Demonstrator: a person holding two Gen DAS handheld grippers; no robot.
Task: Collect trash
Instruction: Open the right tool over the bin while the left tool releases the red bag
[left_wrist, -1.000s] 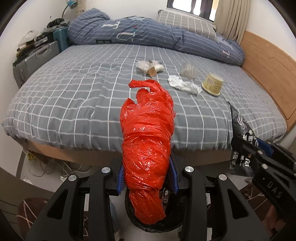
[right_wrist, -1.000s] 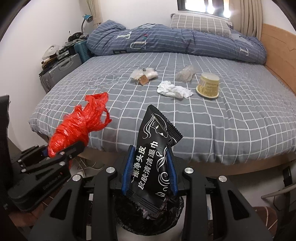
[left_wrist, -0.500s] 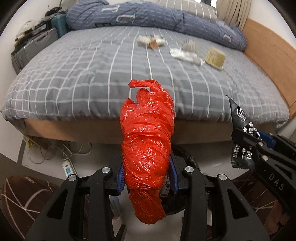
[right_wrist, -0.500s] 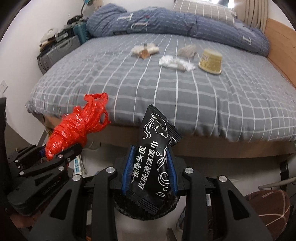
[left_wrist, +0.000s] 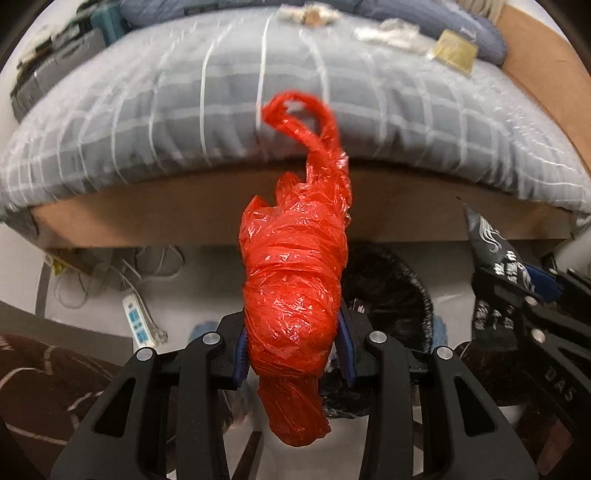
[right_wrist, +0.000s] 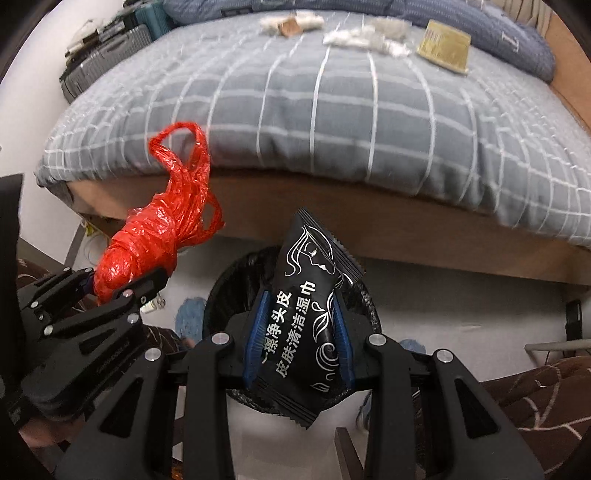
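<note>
My left gripper is shut on a crumpled red plastic bag, whose twisted handle curls up toward the bed. Its blue pads press both sides of the bundle. My right gripper is shut on a black wet-wipe packet with white lettering. Both point steeply down at a black-lined trash bin on the floor by the bed; the bin sits just behind the red bag in the left wrist view. The red bag and left gripper show at the left of the right wrist view.
The grey checked bed carries more trash at its far side: a yellow paper cup, white crumpled tissues and a small wrapper pile. A power strip with cables lies on the floor; suitcases stand left.
Both grippers have sunk and tipped further down, from over the bed edge to just above the bin. The bed has slid up in both views. Both grips are unchanged.
</note>
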